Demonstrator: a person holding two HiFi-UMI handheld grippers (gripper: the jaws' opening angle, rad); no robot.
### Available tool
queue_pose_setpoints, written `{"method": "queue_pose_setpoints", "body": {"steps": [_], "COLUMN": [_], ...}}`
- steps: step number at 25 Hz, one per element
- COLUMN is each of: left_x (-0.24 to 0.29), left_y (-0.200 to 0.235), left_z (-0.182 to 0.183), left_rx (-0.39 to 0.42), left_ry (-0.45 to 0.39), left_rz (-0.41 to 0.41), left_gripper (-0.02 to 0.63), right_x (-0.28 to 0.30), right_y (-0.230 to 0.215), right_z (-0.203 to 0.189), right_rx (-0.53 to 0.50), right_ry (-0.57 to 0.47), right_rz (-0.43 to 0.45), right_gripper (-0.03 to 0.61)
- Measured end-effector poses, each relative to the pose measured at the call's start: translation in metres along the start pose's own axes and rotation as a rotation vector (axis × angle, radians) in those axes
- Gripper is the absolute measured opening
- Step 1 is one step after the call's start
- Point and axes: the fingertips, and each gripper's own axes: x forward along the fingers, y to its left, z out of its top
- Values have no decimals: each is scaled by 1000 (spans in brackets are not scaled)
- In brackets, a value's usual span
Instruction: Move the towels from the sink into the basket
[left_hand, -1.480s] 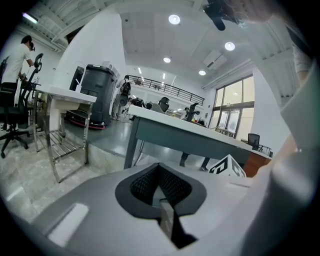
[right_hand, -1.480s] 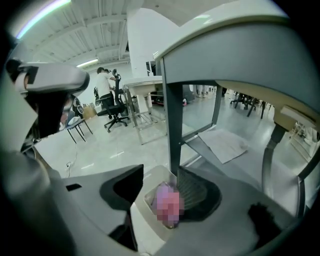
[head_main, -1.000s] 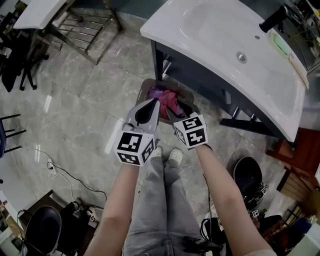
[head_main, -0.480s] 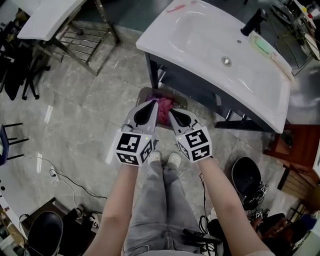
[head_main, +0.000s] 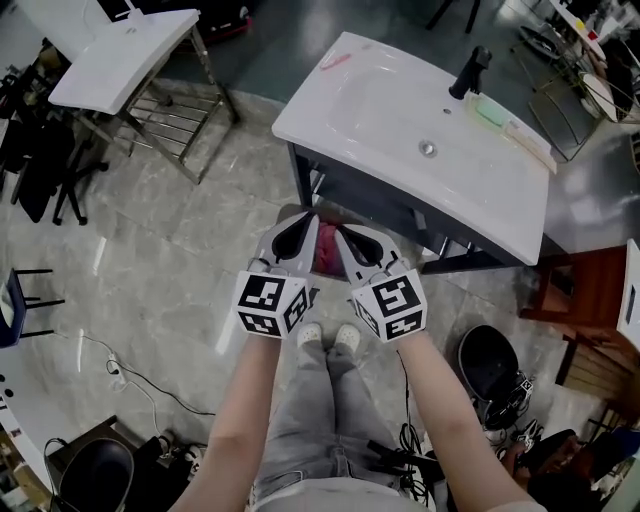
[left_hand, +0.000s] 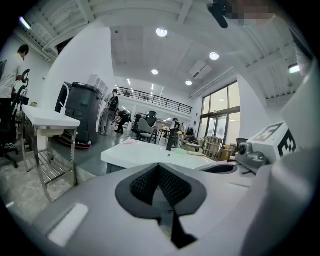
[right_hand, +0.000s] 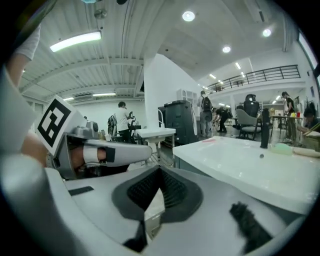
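The left hand-held gripper (head_main: 303, 222) and the right hand-held gripper (head_main: 345, 236) cover the basket; only a strip of pink towel (head_main: 326, 258) (its folds unclear) shows between them.

The head view has even, rather flat light coming from overhead. The white sink (head_main: 400, 120) is the brightest surface, close to washed out, with deep shadow beneath it. The glossy floor (head_main: 150, 240) carries pale streaks of reflected lamps. Straight lines bow toward the edges, and the near corners fall dim.

Both gripper views are fisheye, ringed by black corners, with straight lines bent round the rim. Round ceiling lights (left_hand: 161, 32) glare as white spots, and a tube light (right_hand: 75, 41) blooms at the left. Tall windows (left_hand: 220, 117) at the far right are blown out. Far detail is small and soft.
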Motion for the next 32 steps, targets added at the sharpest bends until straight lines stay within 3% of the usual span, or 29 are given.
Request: {"method": "queue_pose_setpoints", "body": {"steps": [19, 32], "left_x": [-6, -15], "left_y": [-94, -161], "left_z": [120, 195], "left_rx": [95, 159], "left_ry": [-139, -240], "left_rz": [-160, -250], "left_gripper": [6, 6], "right_x": [-115, -196], "right_y": [-29, -51], "right_z": [129, 180], "right_rx": [-85, -14], "right_ry": [-189, -307], "right_rz": [-178, -335], "right_gripper": [15, 15]}}
